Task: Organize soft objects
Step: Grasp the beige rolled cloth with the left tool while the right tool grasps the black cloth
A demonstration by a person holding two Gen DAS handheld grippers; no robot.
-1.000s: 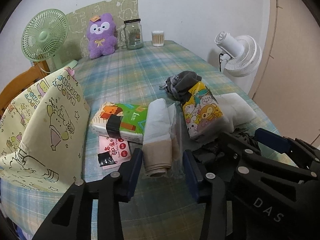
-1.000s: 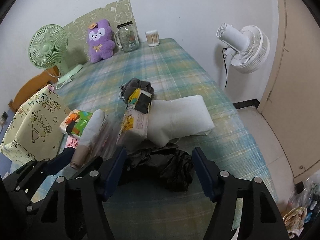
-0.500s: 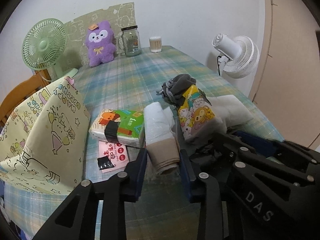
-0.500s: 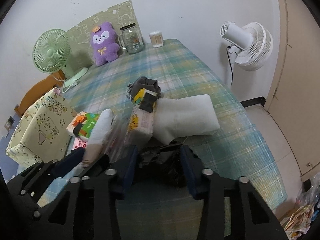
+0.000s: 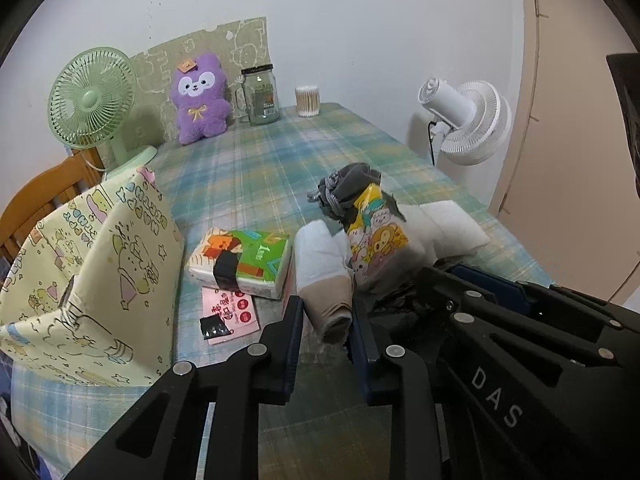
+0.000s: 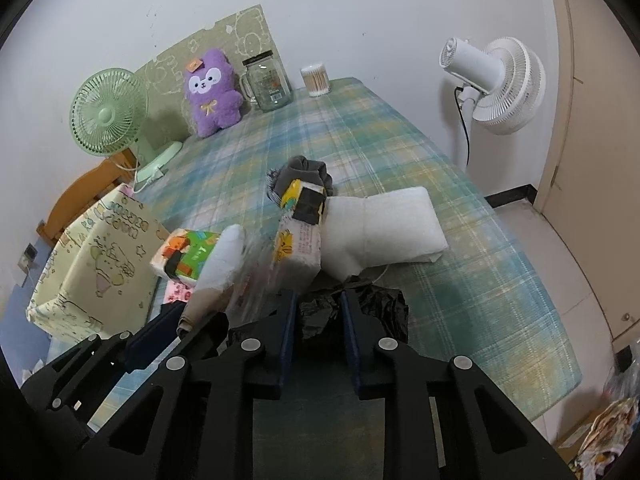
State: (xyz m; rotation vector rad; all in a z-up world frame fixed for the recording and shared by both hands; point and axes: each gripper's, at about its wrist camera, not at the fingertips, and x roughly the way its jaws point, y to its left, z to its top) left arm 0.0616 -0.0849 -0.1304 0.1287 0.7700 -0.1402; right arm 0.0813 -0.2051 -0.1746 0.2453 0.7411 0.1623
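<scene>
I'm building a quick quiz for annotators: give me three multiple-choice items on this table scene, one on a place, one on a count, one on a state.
1. What stands right beside the purple plush toy?
A. a glass jar
B. a black bag
C. a tissue pack

2. How many fans show?
A. one
B. two
C. three

3. The right gripper is:
A. wide open
B. out of view
C. shut on the black plastic bag

Answers: 1 A, the glass jar stands next to it; 2 B, a green fan and a white fan; 3 C, its pads pinch the black plastic bag.

2 fans (image 5: pixel 91 98); 2 tissue pks (image 5: pixel 240 266); 1 plush (image 5: pixel 200 98)
</scene>
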